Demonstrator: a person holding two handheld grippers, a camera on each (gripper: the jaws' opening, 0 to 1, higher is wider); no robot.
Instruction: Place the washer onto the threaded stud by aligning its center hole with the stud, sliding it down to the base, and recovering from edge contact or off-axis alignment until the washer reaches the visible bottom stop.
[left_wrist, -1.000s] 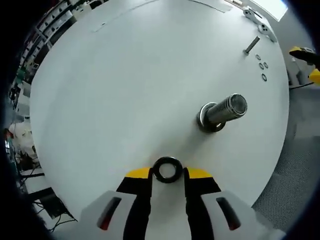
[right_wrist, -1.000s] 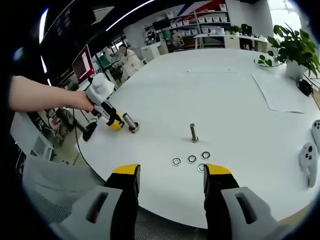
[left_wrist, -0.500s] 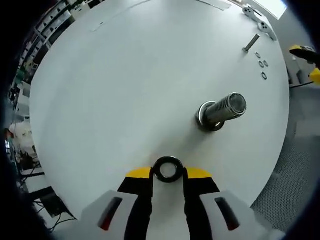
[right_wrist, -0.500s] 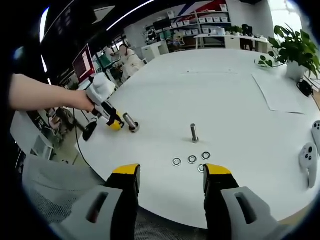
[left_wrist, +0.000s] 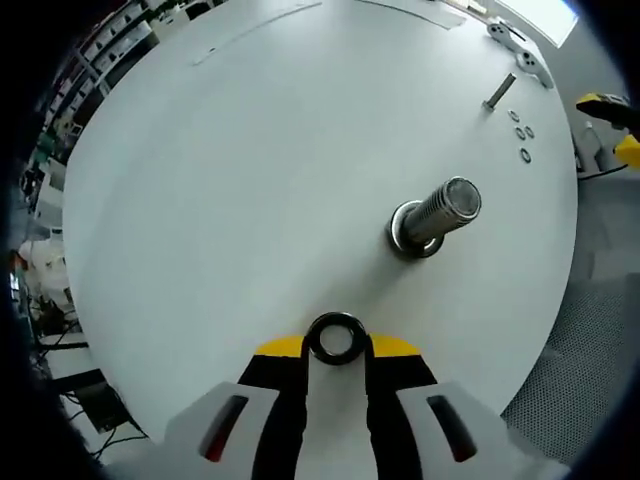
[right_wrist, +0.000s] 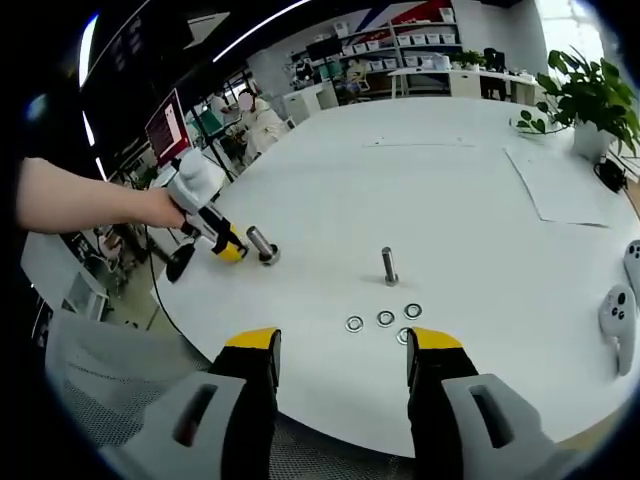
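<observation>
At six o'clock in the left gripper view, the left gripper (left_wrist: 336, 352) pinches the washer (left_wrist: 335, 338) by its rim, hole clear for the stud (left_wrist: 436, 214) at two o'clock, while the right gripper (right_wrist: 342, 352) waits open.

In the left gripper view we see our left gripper (left_wrist: 336, 350) clamping a dark washer (left_wrist: 335, 338) between its yellow-tipped jaws at six o'clock. A large threaded stud (left_wrist: 434, 215) stands on the white table (left_wrist: 250, 170) toward three o'clock. At one o'clock, a thin bolt (left_wrist: 500, 90) and small rings (left_wrist: 521, 132).
</observation>
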